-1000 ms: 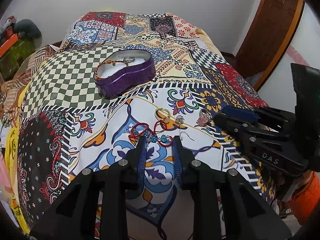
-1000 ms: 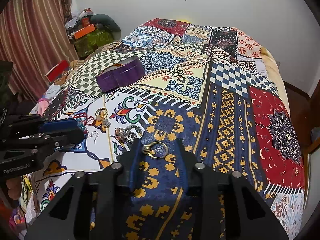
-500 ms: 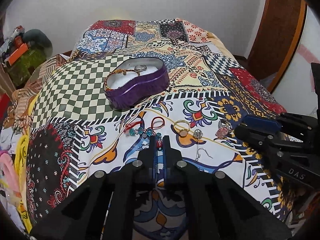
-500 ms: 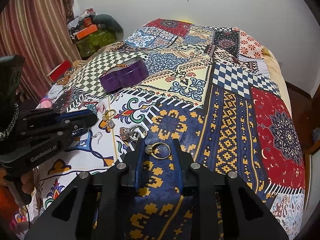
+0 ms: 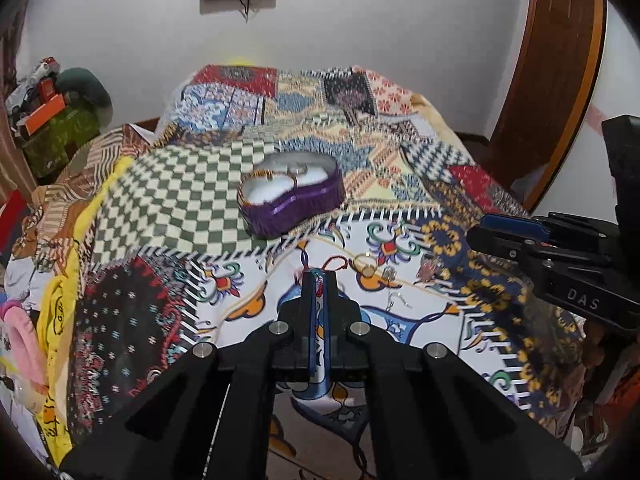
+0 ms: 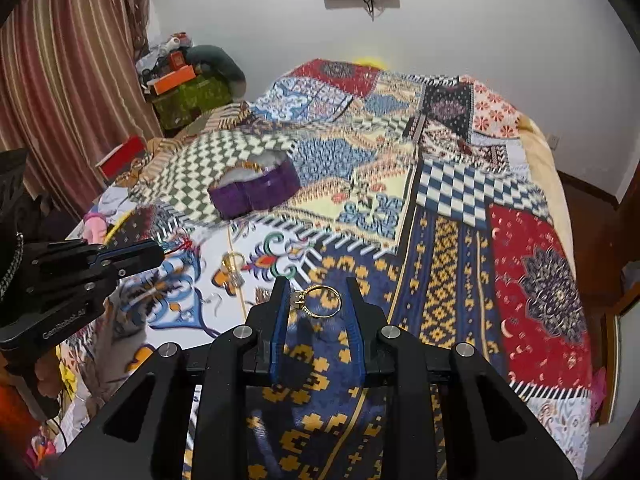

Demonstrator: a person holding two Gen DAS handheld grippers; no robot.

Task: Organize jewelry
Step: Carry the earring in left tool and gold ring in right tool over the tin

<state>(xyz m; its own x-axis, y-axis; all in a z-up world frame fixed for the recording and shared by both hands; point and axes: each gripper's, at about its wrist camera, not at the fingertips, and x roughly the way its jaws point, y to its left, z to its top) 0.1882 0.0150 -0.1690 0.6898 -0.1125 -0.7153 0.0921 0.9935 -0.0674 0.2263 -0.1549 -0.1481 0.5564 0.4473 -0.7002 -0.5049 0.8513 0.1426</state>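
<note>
Since the earlier frames, both grippers have risen off the bed: the left gripper point(image 5: 319, 280), which was closing over the red bracelet point(image 5: 319, 282), now carries it clear of the quilt point(image 5: 168, 200), and the right gripper point(image 6: 318, 300) has lifted the gold ring point(image 6: 320, 301).

Left wrist view:
- Left jaws are nearly closed, leaving only a narrow slit. The bracelet is pinched at the tips; a red cord loop shows just above them.
- The purple tin point(image 5: 292, 196) sits at frame centre on the quilt, lid off, with white lining. A gold bangle point(image 5: 276, 176) lies inside it.
- Loose pieces remain on the quilt right of the jaw tips: a gold ring with stone point(image 5: 366, 266), a small clear piece point(image 5: 387, 274), a pink stone piece point(image 5: 427, 270) and a wire hook point(image 5: 396, 300). Motion blur hides their details.
- The right gripper enters from the right edge.

Right wrist view:
- Right jaws are partly open, spaced to the ring's width. The ring spans the gap, touching both pads, its stone setting against the left pad.
- The tin point(image 6: 256, 192) lies in the upper left of centre, well apart from the ring.
- The left gripper point(image 6: 154, 254) enters from the left edge, with red cord at its tips.
</note>
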